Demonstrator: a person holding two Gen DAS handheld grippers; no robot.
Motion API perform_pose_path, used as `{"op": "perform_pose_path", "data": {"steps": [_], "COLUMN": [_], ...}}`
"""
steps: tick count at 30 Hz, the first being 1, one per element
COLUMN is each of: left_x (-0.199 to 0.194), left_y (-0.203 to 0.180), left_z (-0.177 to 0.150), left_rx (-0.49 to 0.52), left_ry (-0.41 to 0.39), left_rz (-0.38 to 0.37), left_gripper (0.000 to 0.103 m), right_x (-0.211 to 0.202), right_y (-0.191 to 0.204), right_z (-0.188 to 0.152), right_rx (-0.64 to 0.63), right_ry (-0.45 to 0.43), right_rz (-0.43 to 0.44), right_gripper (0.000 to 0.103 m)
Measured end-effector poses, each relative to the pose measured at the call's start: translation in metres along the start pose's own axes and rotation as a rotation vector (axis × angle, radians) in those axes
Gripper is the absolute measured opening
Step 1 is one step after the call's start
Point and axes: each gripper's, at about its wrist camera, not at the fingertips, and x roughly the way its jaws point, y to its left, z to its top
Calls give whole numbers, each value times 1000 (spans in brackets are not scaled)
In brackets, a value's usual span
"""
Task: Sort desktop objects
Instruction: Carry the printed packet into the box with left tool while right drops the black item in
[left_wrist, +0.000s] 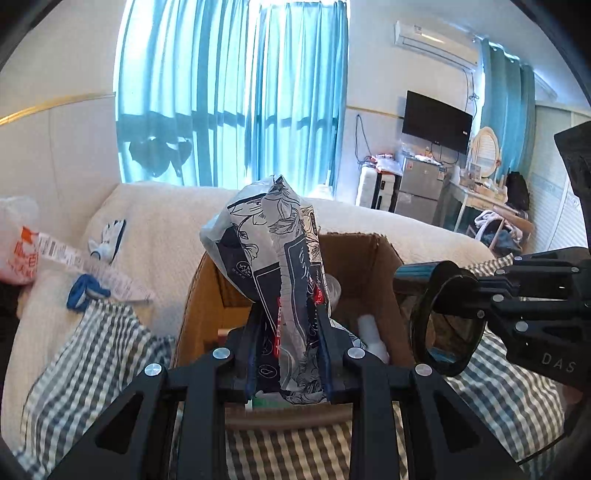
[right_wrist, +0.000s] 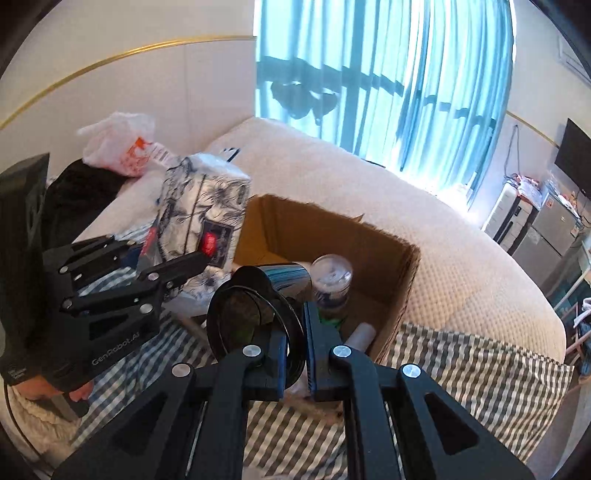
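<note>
Mid-sort over the cardboard box: left tool clamps the tissue pack, right tool clamps the dark glasses; next, lower both in and release.

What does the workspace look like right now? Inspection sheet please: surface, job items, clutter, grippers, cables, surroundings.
Surface: checked blanket over a cream bed cover.
Job's things: open cardboard box holding a clear lidded tub and a white bottle; floral tissue pack; black disc with a shiny tube.
Clutter: white plastic bag, long receipt, blue item.
Grippers: left gripper shut on the tissue pack; right gripper shut on the disc's rim.
Cables: blue cable on the far wall.
Surroundings: teal curtains, air conditioner, wall TV, dresser mirror.
</note>
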Motion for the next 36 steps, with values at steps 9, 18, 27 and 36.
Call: {"op": "perform_pose_path", "data": {"steps": [9, 18, 27, 36], "left_x": [59, 101, 74, 1], "left_y": [5, 8, -1, 6], "left_z": [8, -1, 1, 17], "left_rx": [-10, -11, 19, -3], "left_ry": [37, 81, 64, 41], "left_rz": [10, 13, 60, 111], "left_gripper": [26, 34, 95, 100], "right_x": [68, 93, 47, -37], "right_y": [-45, -56, -55, -32], "right_z": [16, 3, 5, 2], "right_rx": [85, 108, 114, 54], "right_ry": [30, 43, -11, -65], "right_rz": [-18, -15, -60, -74], "right_gripper": [7, 17, 55, 55]}}
